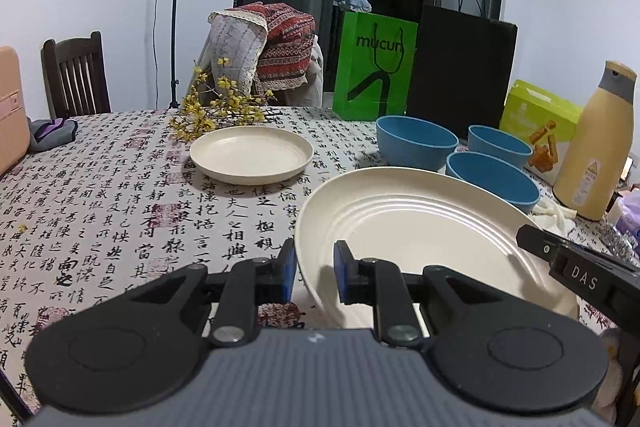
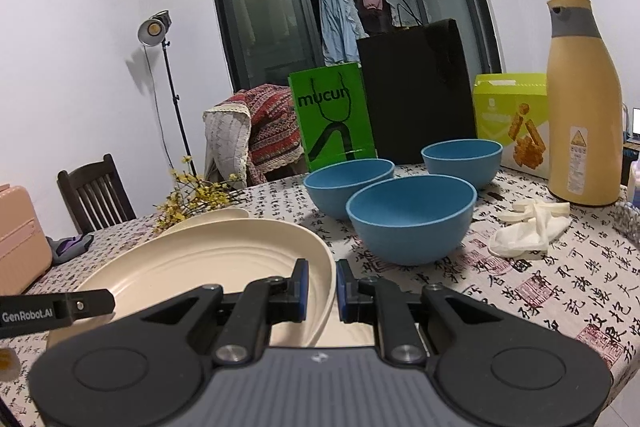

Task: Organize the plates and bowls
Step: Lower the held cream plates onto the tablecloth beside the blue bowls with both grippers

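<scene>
**Two tongs are holding one plate by its rim, and a slip is the main danger**

The left tongs point(image 1: 315, 273) are clamping the near-left rim of the large cream plate point(image 1: 420, 227), and the right tongs point(image 2: 322, 291) are clamping the same plate on its right rim. Both are closed on the thin edge only. The plate is sitting low over the counter point(image 1: 120, 207) at about 6 o'clock; I cannot tell if its bottom is touching the cloth.

What could go wrong, in my judgement:

- The rim is smooth and thin, so the plate may be sliding out if the two hands are pulling in different directions or tilting unevenly.
- The second cream plate point(image 1: 251, 155) is lying at 11 o'clock from the held one (probably the stacking place). If the carried plate is coming in too low, its edge could be pushing that plate toward the yellow flowers point(image 1: 212, 115).
- The three blue bowls point(image 2: 412, 219) are standing near at 1 o'clock, so a wide swing could be knocking them.
</scene>
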`<state>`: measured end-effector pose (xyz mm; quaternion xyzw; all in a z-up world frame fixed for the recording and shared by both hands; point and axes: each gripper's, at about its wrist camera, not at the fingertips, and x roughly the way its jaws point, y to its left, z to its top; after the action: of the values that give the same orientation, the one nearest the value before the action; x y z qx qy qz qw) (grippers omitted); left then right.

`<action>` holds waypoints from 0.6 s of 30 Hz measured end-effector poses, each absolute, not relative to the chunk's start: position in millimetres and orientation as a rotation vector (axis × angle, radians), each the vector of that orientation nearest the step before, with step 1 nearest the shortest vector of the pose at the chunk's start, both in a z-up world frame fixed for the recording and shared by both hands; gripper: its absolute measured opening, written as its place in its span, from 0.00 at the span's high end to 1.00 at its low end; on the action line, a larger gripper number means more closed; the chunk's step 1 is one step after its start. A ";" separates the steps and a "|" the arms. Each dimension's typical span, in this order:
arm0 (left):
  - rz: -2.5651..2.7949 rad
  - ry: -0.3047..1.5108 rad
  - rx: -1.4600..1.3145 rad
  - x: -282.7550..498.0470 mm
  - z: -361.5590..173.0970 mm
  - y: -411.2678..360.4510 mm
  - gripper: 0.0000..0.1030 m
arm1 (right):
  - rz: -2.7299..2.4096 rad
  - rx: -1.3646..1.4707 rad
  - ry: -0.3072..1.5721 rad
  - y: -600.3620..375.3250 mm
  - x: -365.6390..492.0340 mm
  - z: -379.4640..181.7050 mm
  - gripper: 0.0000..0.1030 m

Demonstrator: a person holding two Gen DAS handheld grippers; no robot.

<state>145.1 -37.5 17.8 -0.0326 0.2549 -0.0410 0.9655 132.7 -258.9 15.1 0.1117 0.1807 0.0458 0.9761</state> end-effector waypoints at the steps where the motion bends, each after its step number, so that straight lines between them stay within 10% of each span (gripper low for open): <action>1: -0.084 0.516 -0.061 145.9 16.1 -39.5 0.82 | 0.089 0.226 0.366 -260.5 133.2 13.8 0.86; 18: -0.087 0.530 -0.011 155.0 -1.7 -59.7 0.82 | 0.065 0.264 0.388 -279.1 140.9 -3.1 0.86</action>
<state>155.0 -59.7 -1.7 -0.0057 0.2617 -0.0430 0.9642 140.9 -279.1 -3.1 0.1305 0.1921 0.0324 0.9721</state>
